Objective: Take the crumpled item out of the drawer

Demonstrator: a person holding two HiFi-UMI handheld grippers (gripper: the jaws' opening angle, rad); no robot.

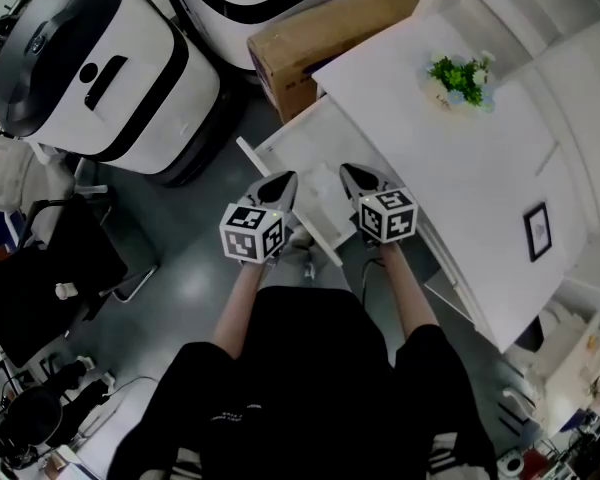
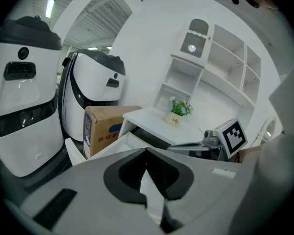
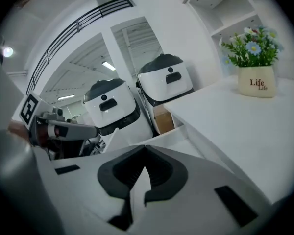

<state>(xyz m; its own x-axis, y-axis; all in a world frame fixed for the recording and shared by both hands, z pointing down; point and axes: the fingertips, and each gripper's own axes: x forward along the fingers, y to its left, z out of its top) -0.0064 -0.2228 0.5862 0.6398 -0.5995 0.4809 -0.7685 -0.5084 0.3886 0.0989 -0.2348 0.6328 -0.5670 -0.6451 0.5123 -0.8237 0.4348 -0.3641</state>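
Currently: drawer (image 1: 298, 153) of white desk (image 1: 460, 168) pulled open. Inside drawer: pale crumpled item (image 1: 320, 190), faint, hard to make out. Above drawer: left gripper (image 1: 286, 180) and right gripper (image 1: 350, 173), side by side, item lying between and below both tips. Both claws closed tight, tips together, nothing held. Behind drawer: cardboard box (image 2: 105, 126), blue print unreadable. On desktop above drawer: plant pot (image 3: 257, 81), lettered "Life".
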